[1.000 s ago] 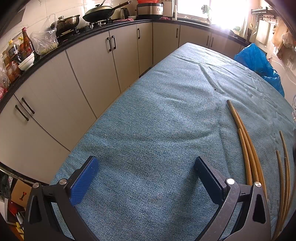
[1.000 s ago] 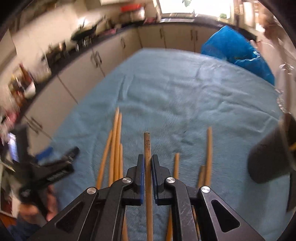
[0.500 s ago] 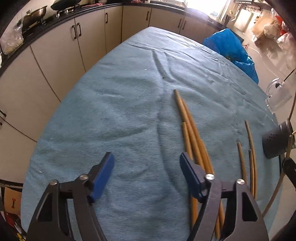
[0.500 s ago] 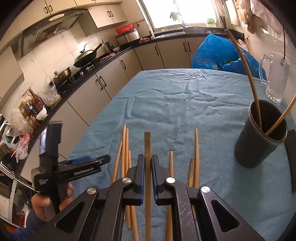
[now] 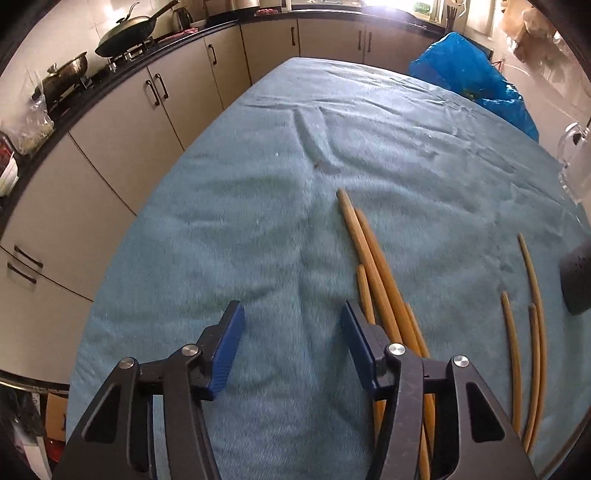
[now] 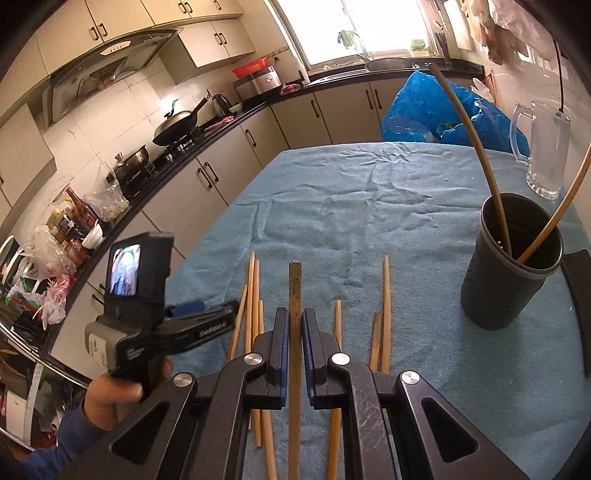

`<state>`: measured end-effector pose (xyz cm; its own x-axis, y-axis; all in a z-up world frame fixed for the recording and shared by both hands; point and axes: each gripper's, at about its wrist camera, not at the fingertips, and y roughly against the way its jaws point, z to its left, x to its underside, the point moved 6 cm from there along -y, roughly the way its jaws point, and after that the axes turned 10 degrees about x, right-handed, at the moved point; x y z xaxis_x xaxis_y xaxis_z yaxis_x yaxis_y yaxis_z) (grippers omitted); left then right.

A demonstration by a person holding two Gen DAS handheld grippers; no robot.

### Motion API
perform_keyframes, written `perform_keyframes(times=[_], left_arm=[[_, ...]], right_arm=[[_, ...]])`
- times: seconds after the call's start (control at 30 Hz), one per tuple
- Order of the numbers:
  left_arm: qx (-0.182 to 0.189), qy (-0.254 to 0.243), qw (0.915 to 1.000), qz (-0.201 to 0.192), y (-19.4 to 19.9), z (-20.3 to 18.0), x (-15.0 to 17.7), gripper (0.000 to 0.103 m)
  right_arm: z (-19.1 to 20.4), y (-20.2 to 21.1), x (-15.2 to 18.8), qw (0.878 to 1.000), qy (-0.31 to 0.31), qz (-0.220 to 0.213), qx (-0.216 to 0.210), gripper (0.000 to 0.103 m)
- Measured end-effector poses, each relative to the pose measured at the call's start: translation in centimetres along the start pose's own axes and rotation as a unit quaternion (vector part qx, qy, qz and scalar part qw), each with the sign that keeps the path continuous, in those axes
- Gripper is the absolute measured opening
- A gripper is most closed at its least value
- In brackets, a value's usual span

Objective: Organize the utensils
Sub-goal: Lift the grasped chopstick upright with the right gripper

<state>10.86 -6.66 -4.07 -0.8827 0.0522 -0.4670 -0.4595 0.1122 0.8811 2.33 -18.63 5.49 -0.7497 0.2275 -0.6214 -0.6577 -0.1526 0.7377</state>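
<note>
Wooden chopsticks (image 6: 386, 295) lie loose on the cloth (two lean in the black holder (image 6: 511, 266)).

A blue cloth (image 6: 369, 221) covers the worktop. At its far edge, around 1 o'clock, sits a crumpled blue bag (image 6: 436, 110). A clear glass mug (image 6: 546, 147) stands at 2 o'clock. Along the dark counter at 10 o'clock are a wok (image 6: 177, 127) on the stove, a pot (image 6: 131, 162), bottles (image 6: 74, 218) and a white bowl (image 6: 92, 236). A rice cooker (image 6: 258, 79) sits near 11 o'clock, below a bright window (image 6: 351, 29).
</note>
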Motion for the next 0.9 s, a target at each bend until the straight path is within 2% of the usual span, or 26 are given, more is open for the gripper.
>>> perform_keyframes(times=[0.1, 0.17, 0.23, 0.27, 0.33, 0.43, 0.53, 0.6, 0.67, 0.73, 0.77, 0.83, 0.9], left_arm=[[0.009, 0.004, 0.9999, 0.006, -0.3, 0.4, -0.7, 0.053], [0.019, 0.004, 0.9998, 0.006, 0.0, 0.7, -0.5, 0.044], [0.012, 0.002, 0.9999, 0.006, 0.2, 0.9, -0.1, 0.013], [0.011, 0.003, 0.9999, 0.008, 0.3, 1.2, 0.1, 0.008], [0.023, 0.007, 0.9997, 0.010, 0.4, 1.5, 0.2, 0.004], [0.051, 0.027, 0.9981, 0.020, 0.4, 2.1, 0.1, 0.004], [0.123, 0.063, 0.9895, 0.044, 0.5, 2.3, 0.0, 0.006], [0.137, 0.073, 0.9864, 0.053, 0.4, 2.2, -0.1, 0.007], [0.145, 0.076, 0.9849, 0.057, 0.5, 2.0, 0.0, 0.015], [0.148, 0.071, 0.9849, 0.055, 0.6, 1.6, 0.1, 0.033], [0.151, 0.072, 0.9844, 0.055, 0.7, 1.5, 0.1, 0.038], [0.155, 0.068, 0.9842, 0.055, 0.8, 1.0, 0.1, 0.040], [0.136, 0.057, 0.9876, 0.054, 0.7, 0.7, 0.0, 0.040]], right_arm=[[-0.1, 0.1, 0.0, 1.000, -0.001, 0.000, 0.001, 0.008], [0.0, 0.2, 0.0, 1.000, -0.001, -0.001, 0.002, 0.008], [0.0, 0.4, 0.0, 1.000, 0.000, -0.003, 0.002, 0.008], [0.0, 0.5, 0.0, 1.000, 0.001, -0.003, 0.003, 0.008], [0.1, 0.4, -0.1, 1.000, -0.001, -0.004, 0.002, 0.008], [0.4, 0.4, 0.0, 1.000, -0.001, -0.004, 0.000, 0.008], [0.5, 0.4, 0.0, 1.000, -0.002, -0.005, -0.001, 0.008], [0.5, 0.6, 0.0, 1.000, -0.001, -0.007, 0.000, 0.008], [0.4, 0.7, 0.0, 1.000, -0.002, -0.008, 0.000, 0.008], [0.4, 0.7, 0.1, 1.000, -0.001, -0.009, 0.001, 0.008], [0.4, 0.8, 0.1, 1.000, -0.001, -0.009, 0.001, 0.008], [0.4, 0.7, 0.1, 1.000, -0.002, -0.009, 0.001, 0.008], [0.3, 0.7, 0.2, 1.000, -0.005, -0.009, 0.000, 0.008]])
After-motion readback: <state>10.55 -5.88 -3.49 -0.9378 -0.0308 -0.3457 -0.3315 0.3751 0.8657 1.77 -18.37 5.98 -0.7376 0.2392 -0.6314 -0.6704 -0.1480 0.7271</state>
